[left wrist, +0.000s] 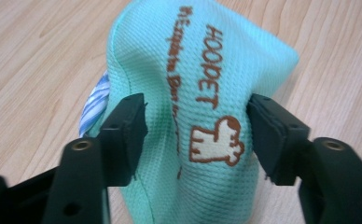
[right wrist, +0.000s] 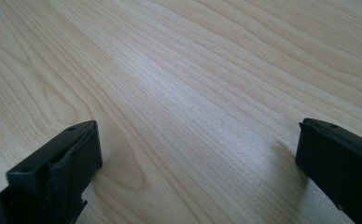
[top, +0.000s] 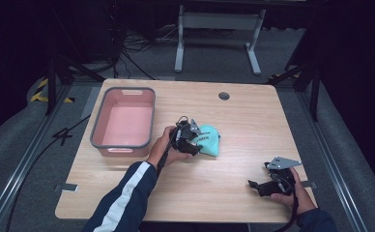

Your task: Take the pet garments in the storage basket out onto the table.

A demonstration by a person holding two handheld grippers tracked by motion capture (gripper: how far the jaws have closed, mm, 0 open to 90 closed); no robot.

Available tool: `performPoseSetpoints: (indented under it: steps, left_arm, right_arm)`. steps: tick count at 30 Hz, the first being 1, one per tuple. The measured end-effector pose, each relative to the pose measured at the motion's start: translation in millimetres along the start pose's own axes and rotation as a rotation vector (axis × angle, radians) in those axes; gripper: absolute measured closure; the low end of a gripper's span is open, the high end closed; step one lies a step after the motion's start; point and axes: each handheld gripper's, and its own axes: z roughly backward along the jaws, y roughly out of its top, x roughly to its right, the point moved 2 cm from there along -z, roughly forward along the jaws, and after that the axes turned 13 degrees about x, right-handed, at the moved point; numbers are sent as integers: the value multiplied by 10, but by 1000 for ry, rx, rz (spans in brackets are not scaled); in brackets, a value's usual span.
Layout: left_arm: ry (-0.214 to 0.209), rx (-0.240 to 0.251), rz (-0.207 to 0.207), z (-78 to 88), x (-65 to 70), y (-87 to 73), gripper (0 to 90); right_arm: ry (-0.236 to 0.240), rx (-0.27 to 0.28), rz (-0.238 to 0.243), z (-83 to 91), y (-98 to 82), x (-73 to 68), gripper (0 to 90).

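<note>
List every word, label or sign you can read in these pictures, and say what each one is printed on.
"HOOPET": brown capitals on the teal cloth, above a small brown-outlined animal figure.
A second brown line runs beside it on the cloth: too blurred to read.
In the high view the cloth's print is too small to read.
Nothing else carries readable text.

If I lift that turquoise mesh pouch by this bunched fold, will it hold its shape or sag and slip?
The turquoise pouch looks soft: its mesh fabric creases and bulges between the left gripper pads, so it will probably droop when lifted. The woven texture should grip fairly well, not slide. It seems light, lying slumped on the table, and unlikely to roll.
</note>
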Motion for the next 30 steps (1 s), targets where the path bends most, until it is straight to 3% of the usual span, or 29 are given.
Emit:
performPoseSetpoints:
  steps: [5,7,30]
  left_arm:
    - [9,16,1,21,10,18,293]
    - [25,23,-7,38,13,27,288]
    - [16,-12,-157,430,236,120,249]
  right_arm:
    - [0,0,0,0,0,0,6]
    - [0,0,-1,0,0,0,6]
    - [0,0,-1,0,0,0,6]
